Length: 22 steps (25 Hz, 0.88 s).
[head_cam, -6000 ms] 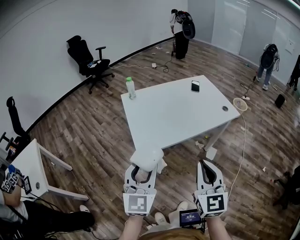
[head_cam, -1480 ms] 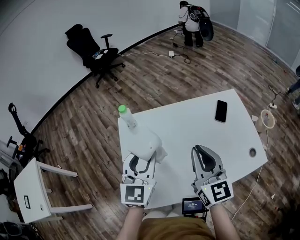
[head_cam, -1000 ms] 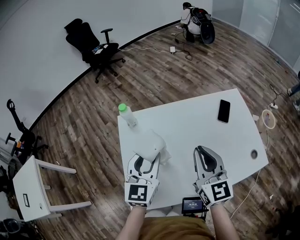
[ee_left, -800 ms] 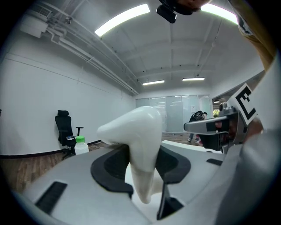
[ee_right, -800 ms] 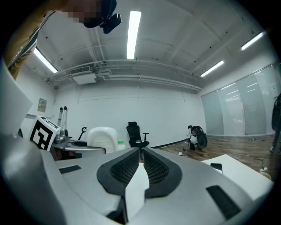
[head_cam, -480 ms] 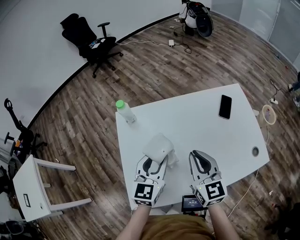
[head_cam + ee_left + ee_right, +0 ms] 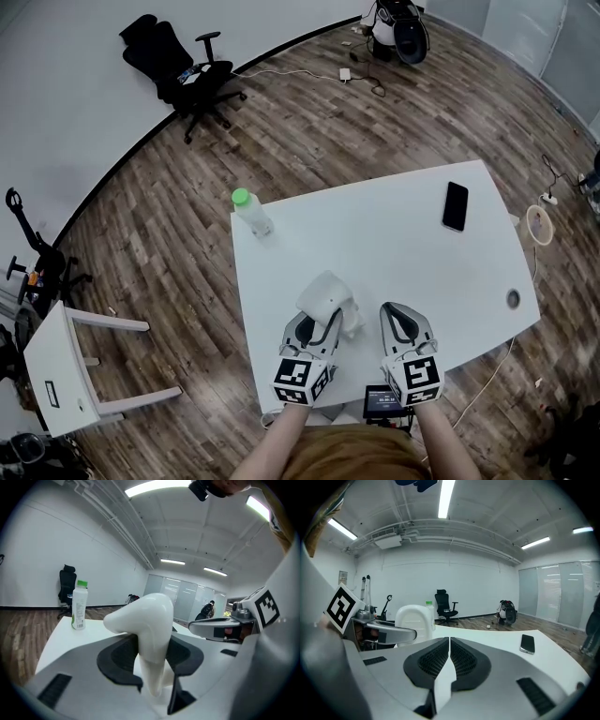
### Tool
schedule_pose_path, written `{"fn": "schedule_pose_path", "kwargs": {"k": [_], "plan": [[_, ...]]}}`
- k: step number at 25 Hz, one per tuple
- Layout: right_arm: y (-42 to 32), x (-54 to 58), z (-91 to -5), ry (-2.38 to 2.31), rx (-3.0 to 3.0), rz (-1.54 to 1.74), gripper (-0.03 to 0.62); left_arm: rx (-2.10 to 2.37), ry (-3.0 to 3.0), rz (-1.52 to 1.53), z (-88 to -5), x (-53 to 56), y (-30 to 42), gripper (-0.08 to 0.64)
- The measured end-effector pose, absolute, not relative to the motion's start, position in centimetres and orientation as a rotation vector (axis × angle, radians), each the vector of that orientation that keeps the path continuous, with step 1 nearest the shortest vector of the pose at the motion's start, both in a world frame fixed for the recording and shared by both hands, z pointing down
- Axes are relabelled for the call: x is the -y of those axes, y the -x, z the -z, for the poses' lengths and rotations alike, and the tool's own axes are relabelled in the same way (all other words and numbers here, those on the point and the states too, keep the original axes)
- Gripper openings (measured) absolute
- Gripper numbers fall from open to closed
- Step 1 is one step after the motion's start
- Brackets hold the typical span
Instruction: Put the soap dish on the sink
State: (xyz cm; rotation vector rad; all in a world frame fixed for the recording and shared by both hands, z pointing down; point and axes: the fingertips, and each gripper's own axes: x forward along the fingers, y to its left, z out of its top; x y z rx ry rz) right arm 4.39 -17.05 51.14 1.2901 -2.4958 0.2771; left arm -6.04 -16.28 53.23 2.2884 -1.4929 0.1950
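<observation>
The white soap dish [image 7: 323, 295] is a smooth, rounded plastic piece. My left gripper [image 7: 319, 323] is shut on it, low over the near part of the white table [image 7: 394, 244]. In the left gripper view the soap dish [image 7: 145, 625] stands on edge between the dark pads [image 7: 117, 660] of the left gripper [image 7: 152, 667]. Whether it touches the table I cannot tell. My right gripper [image 7: 398, 319] hovers beside it to the right, shut and empty; in its own view the right gripper [image 7: 449, 656] shows its pads pressed together, with the soap dish [image 7: 415, 620] at left. No sink is in view.
A green-capped bottle [image 7: 249, 212] stands at the table's far left corner and a black phone [image 7: 455, 205] lies at the far right. A black office chair [image 7: 183, 66] is by the wall. A small white table [image 7: 56, 366] is at the left.
Both grippers have come down toward the near part of the table, the left one rolling a little, and the soap dish came down with it. The jaws look unchanged.
</observation>
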Motion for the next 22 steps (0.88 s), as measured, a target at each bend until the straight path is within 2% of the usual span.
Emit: {"fn": "schedule_pose_path", "kwargs": {"k": [22], "plan": [[-3.1, 16.1, -54.0, -1.154, 2.48, -0.384, 0.014, 1.35, -1.982, 0.018, -58.7, 17.4, 5.9, 0.156]]}}
